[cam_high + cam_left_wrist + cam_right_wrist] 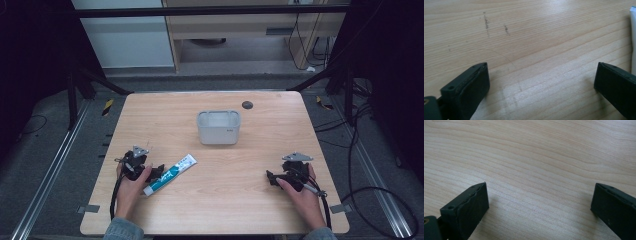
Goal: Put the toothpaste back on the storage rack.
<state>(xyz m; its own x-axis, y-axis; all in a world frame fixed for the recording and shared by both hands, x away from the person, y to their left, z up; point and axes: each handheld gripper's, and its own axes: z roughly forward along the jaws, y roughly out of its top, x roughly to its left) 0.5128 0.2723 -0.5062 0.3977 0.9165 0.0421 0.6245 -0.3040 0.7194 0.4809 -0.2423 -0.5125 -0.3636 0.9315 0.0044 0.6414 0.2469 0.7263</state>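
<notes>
Your left gripper [150, 172], fingers apart, is nearer; the toothpaste tube [171, 173] lies touching at its three o'clock, long axis toward one o'clock; right gripper [272, 177] fingers apart too.

I count two grippers: my left gripper [159, 172] and my right gripper [270, 177]. One toothpaste tube [170, 173] lies just beside the left gripper's tips. One grey bin [218, 127] stands farther out, between both tools. One table [250, 200] carries everything.
</notes>
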